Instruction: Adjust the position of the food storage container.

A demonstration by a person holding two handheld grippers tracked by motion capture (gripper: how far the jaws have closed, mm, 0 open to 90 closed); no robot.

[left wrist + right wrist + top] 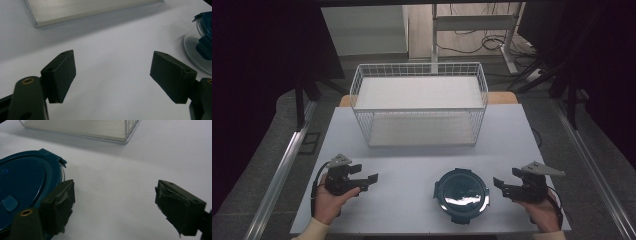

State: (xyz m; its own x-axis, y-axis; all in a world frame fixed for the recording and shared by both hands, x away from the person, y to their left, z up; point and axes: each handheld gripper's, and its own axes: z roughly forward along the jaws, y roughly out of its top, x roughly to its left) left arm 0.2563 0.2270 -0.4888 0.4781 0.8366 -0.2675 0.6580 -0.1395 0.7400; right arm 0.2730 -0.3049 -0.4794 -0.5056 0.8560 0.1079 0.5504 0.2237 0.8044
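On the white table point(412, 165) there is one round container point(461, 194), one wire basket point(419, 102) and two grippers, one in each hand of the person.

At the left, the left gripper point(367, 181) is held in the left hand point(329, 200) just above the table, and it points toward the middle. Its jaws stand wide apart with nothing between them; the left gripper view shows bare table between the two black pads point(62, 75).

Further back, in the middle, stands the white wire basket, rectangular, with a pale flat board at its bottom. It is well apart from both grippers.

Right of the centre, near the front edge, lies the container. It has a dark teal lid point(22, 187) with small clip tabs around its rim, and a clear body under the lid, which appears in the left gripper view point(200, 45). The lid top is glossy and reflects light.

At the right, the right gripper point(502, 186) is held in the right hand point(544, 210), just beside the container and pointing at it. Its jaws are also wide open and hold nothing.
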